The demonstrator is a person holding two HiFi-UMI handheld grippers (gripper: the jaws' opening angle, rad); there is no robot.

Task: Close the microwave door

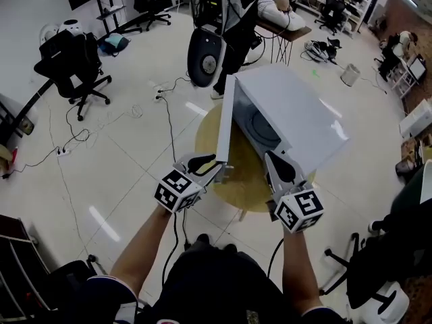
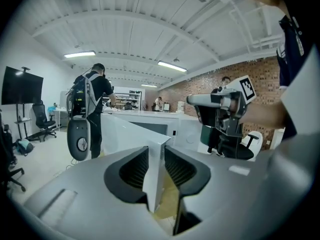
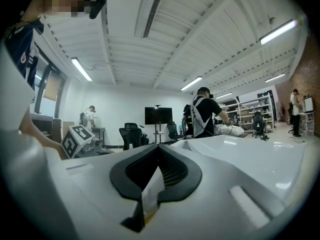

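Observation:
A white microwave (image 1: 297, 113) stands on a round wooden table (image 1: 208, 132), and its door (image 1: 225, 120) is swung wide open toward the left. My left gripper (image 1: 210, 167) is shut on the door's free edge. In the left gripper view the white door panel (image 2: 125, 129) runs out from between the black pads (image 2: 131, 168) of the left gripper (image 2: 156, 159). My right gripper (image 1: 273, 159) is shut and sits against the microwave's front right lower corner. The right gripper view shows the right gripper (image 3: 157, 159) with its pads together and the microwave's white top (image 3: 240, 154) beside it.
A person with a backpack (image 1: 233, 19) stands just beyond the table, with a dark oval device (image 1: 206, 56) hanging beside them. Office chairs (image 1: 74, 59) and floor cables (image 1: 81, 137) lie to the left. Another chair (image 1: 385, 262) stands close on my right.

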